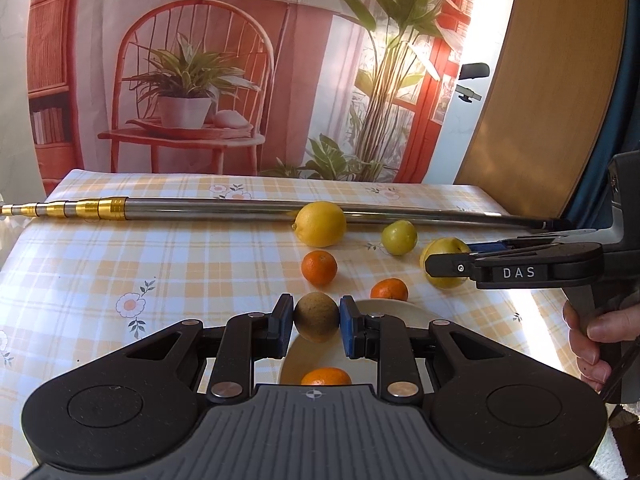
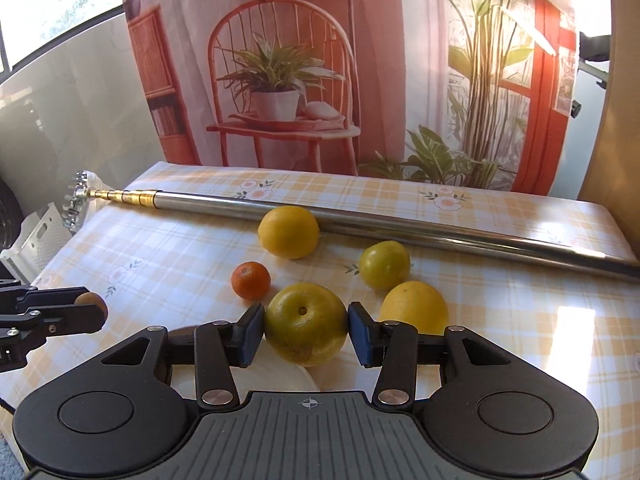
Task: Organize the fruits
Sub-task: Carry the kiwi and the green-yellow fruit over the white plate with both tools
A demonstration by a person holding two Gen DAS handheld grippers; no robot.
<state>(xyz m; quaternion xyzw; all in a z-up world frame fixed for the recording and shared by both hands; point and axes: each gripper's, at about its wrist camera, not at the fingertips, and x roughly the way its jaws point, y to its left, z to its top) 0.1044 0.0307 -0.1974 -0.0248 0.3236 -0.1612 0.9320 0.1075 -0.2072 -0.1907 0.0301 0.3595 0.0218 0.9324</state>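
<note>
On the checked table [image 1: 80,272], my left tongs [image 1: 316,316] pinch a brown fruit [image 1: 316,316] over the plate [image 1: 396,306], my right tongs [image 2: 306,324] clamp a yellow-green apple [image 2: 306,324].

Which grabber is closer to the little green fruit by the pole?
Right. The right gripper, shut on a yellow-green fruit, sits just in front of the green fruit. The left gripper holds a brown fruit over the plate, farther off.

Readable text: "DAS" | white capitals on black right gripper [image 1: 444,263] | left wrist view, 3 o'clock | nothing else legible
</note>
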